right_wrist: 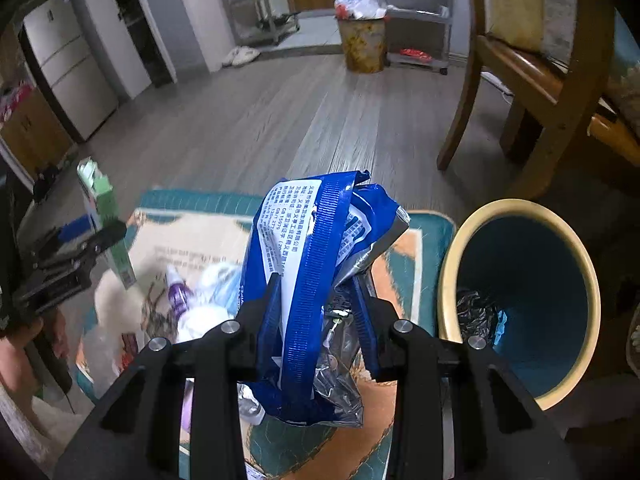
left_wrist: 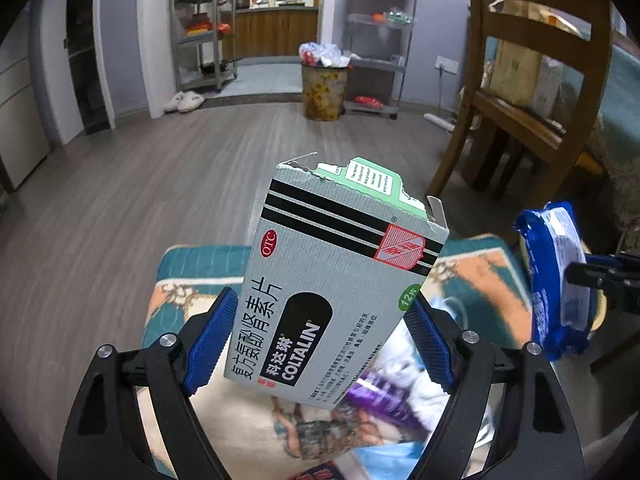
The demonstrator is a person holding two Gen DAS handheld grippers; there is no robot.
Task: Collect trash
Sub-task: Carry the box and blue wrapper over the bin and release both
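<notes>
My left gripper (left_wrist: 320, 340) is shut on a grey Coltalin medicine box (left_wrist: 332, 276) with a torn top, held upright above the patterned mat (left_wrist: 476, 280). My right gripper (right_wrist: 316, 300) is shut on a crumpled blue and silver wrapper (right_wrist: 316, 248), also above the mat. The wrapper also shows at the right of the left wrist view (left_wrist: 556, 280); the box and left gripper show at the left of the right wrist view (right_wrist: 104, 224). A blue bin with a cream rim (right_wrist: 452, 276) stands right of the right gripper, with foil trash inside.
More trash lies on the mat (right_wrist: 416, 248): a purple bottle (right_wrist: 176, 292) and white and light-blue pieces (right_wrist: 216, 284). A wooden chair (right_wrist: 532, 80) stands at the far right. A full floral bin (left_wrist: 324, 88) stands far across the wood floor by metal shelves.
</notes>
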